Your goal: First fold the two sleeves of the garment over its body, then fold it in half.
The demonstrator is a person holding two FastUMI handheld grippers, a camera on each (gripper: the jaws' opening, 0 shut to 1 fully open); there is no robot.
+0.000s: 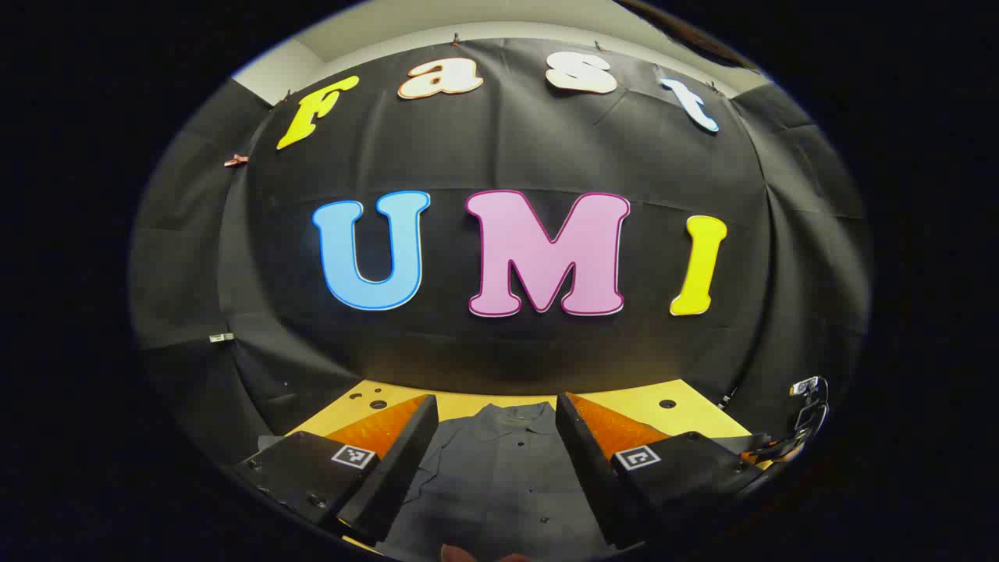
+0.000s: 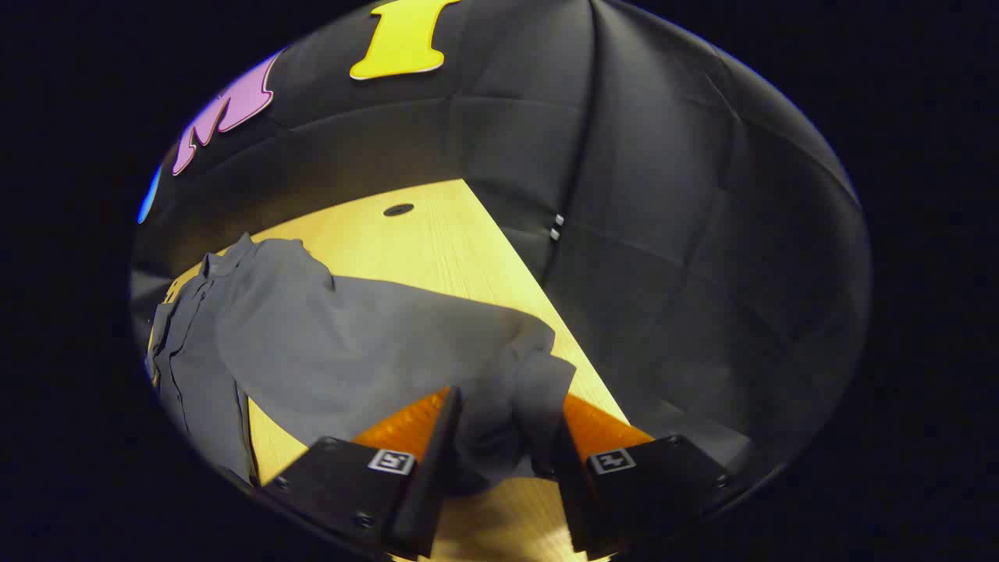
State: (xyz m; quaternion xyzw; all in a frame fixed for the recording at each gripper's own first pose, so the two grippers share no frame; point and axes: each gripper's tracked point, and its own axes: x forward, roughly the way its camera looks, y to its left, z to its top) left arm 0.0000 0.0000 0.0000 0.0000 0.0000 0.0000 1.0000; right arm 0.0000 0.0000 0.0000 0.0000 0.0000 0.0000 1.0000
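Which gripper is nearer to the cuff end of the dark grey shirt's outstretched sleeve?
Right. The right gripper has the sleeve's cuff end between its open fingers. The left gripper hangs open over the dark grey shirt's buttoned front, near the collar.

Left gripper view looks level at the back wall (image 1: 499,156); right gripper view tilts down, close over the shirt (image 2: 328,343) both share.

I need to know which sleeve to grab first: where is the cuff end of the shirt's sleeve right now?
In the right gripper view the sleeve's cuff end lies bunched between the right gripper fingers, on the wooden table near its right edge, stretched away from the shirt body.
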